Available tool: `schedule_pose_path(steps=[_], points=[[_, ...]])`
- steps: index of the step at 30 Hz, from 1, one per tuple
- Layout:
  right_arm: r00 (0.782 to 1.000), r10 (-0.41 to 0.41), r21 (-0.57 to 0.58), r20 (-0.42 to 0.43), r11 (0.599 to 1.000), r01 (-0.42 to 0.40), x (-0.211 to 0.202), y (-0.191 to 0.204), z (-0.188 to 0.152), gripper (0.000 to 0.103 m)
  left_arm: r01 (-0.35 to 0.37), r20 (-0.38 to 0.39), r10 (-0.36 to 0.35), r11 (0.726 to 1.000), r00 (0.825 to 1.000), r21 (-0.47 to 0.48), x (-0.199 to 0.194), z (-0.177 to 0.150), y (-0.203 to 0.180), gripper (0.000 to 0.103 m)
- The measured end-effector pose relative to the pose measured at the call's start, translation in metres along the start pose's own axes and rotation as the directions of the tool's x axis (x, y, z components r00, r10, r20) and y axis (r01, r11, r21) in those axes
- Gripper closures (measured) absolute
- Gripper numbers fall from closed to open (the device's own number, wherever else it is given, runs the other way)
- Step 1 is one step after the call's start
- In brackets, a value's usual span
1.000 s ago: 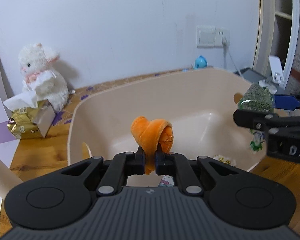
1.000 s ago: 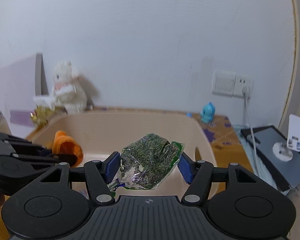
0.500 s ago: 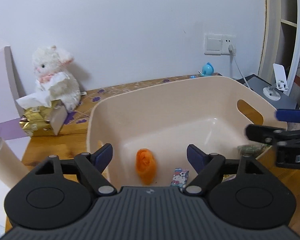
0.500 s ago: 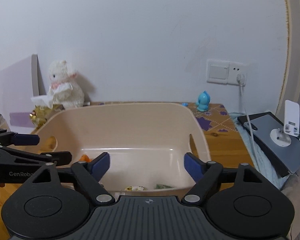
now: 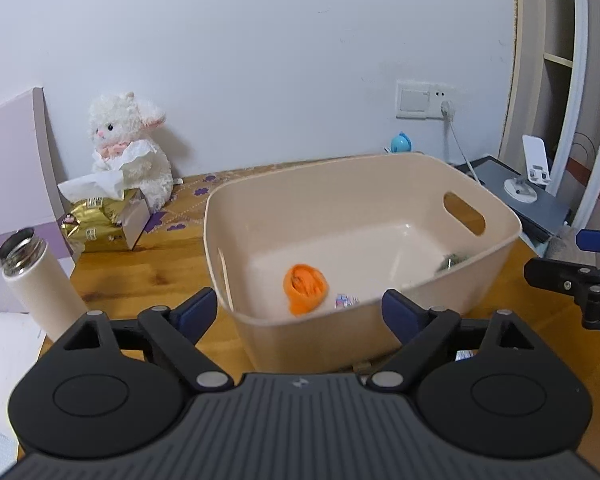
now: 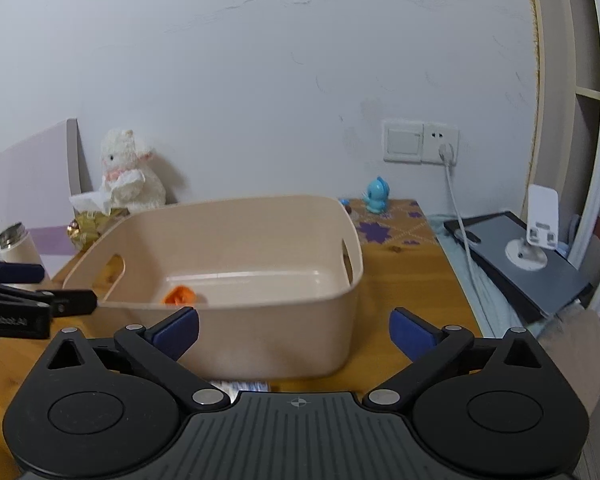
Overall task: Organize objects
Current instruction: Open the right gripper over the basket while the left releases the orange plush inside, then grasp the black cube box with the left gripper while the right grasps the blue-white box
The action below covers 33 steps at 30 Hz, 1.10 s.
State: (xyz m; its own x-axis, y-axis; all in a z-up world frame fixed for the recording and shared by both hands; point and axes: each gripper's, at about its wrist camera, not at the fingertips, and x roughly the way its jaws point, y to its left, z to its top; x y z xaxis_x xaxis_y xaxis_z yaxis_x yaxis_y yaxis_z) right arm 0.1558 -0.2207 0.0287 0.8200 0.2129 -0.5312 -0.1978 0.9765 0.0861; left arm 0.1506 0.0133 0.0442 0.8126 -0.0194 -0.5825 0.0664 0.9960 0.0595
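Already inside the beige bin: orange plush, herb packet, a small carton. Left tool and right tool both gape wide, empty. Bottle remains on table.

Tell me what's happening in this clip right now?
A person with two handheld grippers is tidying things into a beige bin on a wooden table. Both the left gripper and right gripper are open and empty, held outside the bin's near wall. An orange rolled cloth and a small packet lie inside.
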Motion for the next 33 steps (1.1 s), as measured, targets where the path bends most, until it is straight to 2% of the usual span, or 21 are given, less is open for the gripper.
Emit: schedule_pose_path(steps=[7, 12, 19, 28, 33], points=[[0.995, 0.001, -0.014, -0.097, 1.000, -0.002, 0.002, 0.001, -0.029, 0.000, 0.013, -0.100, -0.018, 0.999, 0.995, -0.051, 0.000, -0.033, 0.006, 0.009], [0.987, 0.007, -0.020, -0.162, 1.000, -0.011, 0.009, 0.006, -0.050, 0.000, 0.014, -0.170, -0.019, 0.999, 0.985, -0.033, 0.008, -0.060, 0.005, 0.009], [0.973, 0.006, -0.025, -0.230, 1.000, -0.012, 0.025, 0.011, -0.066, 0.000, 0.052, -0.238, -0.056, 0.998, 0.970, -0.023, 0.029, -0.085, -0.001, 0.009], [0.965, -0.007, -0.025, -0.261, 1.000, 0.000, 0.049, 0.008, -0.079, 0.000, 0.113, -0.236, -0.121, 0.992, 0.964, -0.050, 0.060, -0.098, -0.007, 0.009], [0.959, 0.006, -0.027, -0.282, 1.000, -0.014, 0.065, 0.012, -0.084, 0.000, 0.103, -0.213, -0.108, 0.994, 0.971, -0.033, 0.069, -0.095, -0.010, 0.007]])
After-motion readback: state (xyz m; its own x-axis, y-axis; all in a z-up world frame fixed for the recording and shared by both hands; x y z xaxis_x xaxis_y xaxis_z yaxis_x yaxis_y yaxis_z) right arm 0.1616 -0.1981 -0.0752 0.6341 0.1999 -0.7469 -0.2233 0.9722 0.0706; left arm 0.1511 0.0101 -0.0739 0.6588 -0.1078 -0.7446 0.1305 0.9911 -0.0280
